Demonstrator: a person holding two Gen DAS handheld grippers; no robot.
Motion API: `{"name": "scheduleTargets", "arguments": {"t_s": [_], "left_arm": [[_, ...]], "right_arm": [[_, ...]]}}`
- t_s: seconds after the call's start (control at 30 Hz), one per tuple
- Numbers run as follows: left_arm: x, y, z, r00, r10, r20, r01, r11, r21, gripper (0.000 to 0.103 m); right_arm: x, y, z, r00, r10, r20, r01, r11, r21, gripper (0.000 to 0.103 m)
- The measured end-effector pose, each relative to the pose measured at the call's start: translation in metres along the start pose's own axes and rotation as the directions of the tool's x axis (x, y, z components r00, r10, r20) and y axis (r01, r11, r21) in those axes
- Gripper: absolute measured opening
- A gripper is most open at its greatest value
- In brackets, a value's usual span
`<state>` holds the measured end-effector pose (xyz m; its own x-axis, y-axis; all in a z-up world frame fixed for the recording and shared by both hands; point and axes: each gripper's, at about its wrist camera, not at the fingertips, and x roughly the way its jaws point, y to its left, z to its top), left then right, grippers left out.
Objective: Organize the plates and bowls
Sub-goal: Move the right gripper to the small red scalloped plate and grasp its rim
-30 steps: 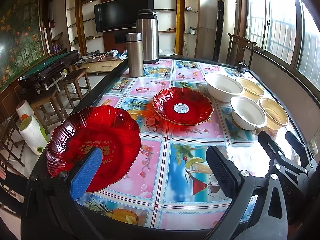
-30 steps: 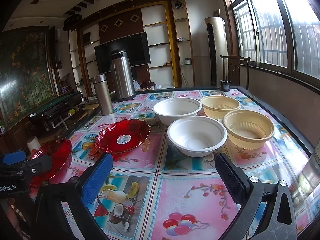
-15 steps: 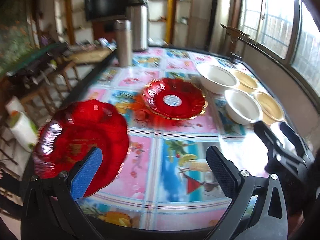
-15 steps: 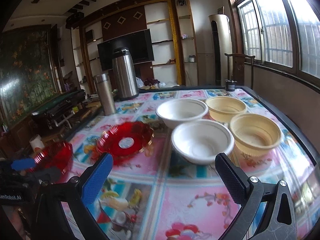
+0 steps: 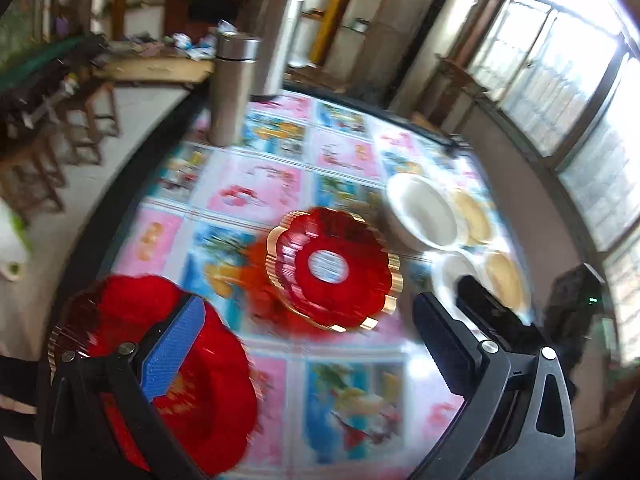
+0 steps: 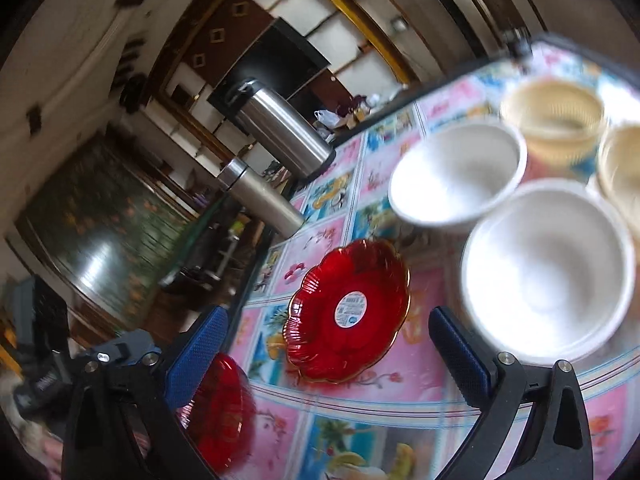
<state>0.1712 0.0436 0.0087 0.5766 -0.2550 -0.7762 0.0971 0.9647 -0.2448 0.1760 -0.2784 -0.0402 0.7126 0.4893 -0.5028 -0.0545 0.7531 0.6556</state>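
Nearest in the left wrist view, the left gripper (image 5: 308, 344) has its jaws spread wide, the blue pad overlapping a red plate (image 5: 192, 392) at the table's (image 5: 256, 192) near-left edge; whether they touch is unclear. The right gripper (image 6: 328, 356) gapes too, holding nothing. Beyond lies a labelled red plate (image 6: 348, 312). Only the right view sharply shows the white bowls (image 6: 548, 268) and yellow baskets (image 6: 552, 120); farthest stand two steel flasks (image 5: 236, 88).

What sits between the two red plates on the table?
Nothing: only bare patterned tablecloth separates the near red plate from the gold-rimmed red plate, shown in the left wrist view.
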Motion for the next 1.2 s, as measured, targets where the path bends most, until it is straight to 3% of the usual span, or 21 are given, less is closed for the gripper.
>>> {"name": "scheduleTargets", "arguments": {"t_s": [0.07,0.13,0.2,0.33,0.5,0.87,0.97,1.1,1.13,1.2], "left_arm": [[0.007,-0.004,-0.001,0.992,0.115,0.047,-0.115,0.993,0.014,0.103],[0.019,-0.010,-0.002,0.970,0.229,0.082,-0.232,0.972,0.034,0.103],[0.028,-0.011,0.000,0.952,0.292,0.093,-0.297,0.954,0.047,0.103],[0.036,-0.014,0.004,0.930,0.349,0.115,-0.356,0.933,0.050,0.103],[0.035,-0.020,0.006,0.922,0.364,0.130,-0.374,0.925,0.065,0.103],[0.040,-0.023,0.011,0.920,0.374,0.117,-0.384,0.920,0.084,0.103],[0.050,-0.022,0.014,0.936,0.345,0.076,-0.351,0.933,0.083,0.103],[0.079,-0.014,0.024,0.977,0.195,-0.081,-0.193,0.981,0.029,0.103],[0.090,-0.012,0.026,0.982,0.134,-0.132,-0.135,0.991,0.002,0.103],[0.111,-0.008,0.030,0.974,0.055,-0.222,-0.067,0.997,-0.045,0.100]], "right_arm": [[0.009,-0.008,-0.002,0.999,0.041,-0.017,-0.041,0.999,0.025,0.101],[0.015,-0.009,-0.003,0.995,0.088,-0.050,-0.087,0.996,0.028,0.101],[0.018,-0.010,-0.003,0.991,0.120,-0.062,-0.119,0.993,0.027,0.101],[0.024,-0.016,-0.005,0.984,0.153,-0.088,-0.147,0.987,0.070,0.101],[0.019,-0.021,-0.002,0.986,0.151,-0.064,-0.145,0.985,0.094,0.101],[0.025,-0.019,-0.003,0.984,0.155,-0.084,-0.148,0.985,0.085,0.101],[0.029,-0.022,-0.002,0.981,0.164,-0.100,-0.153,0.983,0.104,0.100],[0.038,-0.027,-0.003,0.974,0.188,-0.124,-0.170,0.975,0.142,0.092],[0.040,-0.029,-0.003,0.971,0.198,-0.132,-0.177,0.971,0.160,0.090],[0.046,-0.034,-0.003,0.964,0.218,-0.150,-0.186,0.962,0.198,0.083]]}}
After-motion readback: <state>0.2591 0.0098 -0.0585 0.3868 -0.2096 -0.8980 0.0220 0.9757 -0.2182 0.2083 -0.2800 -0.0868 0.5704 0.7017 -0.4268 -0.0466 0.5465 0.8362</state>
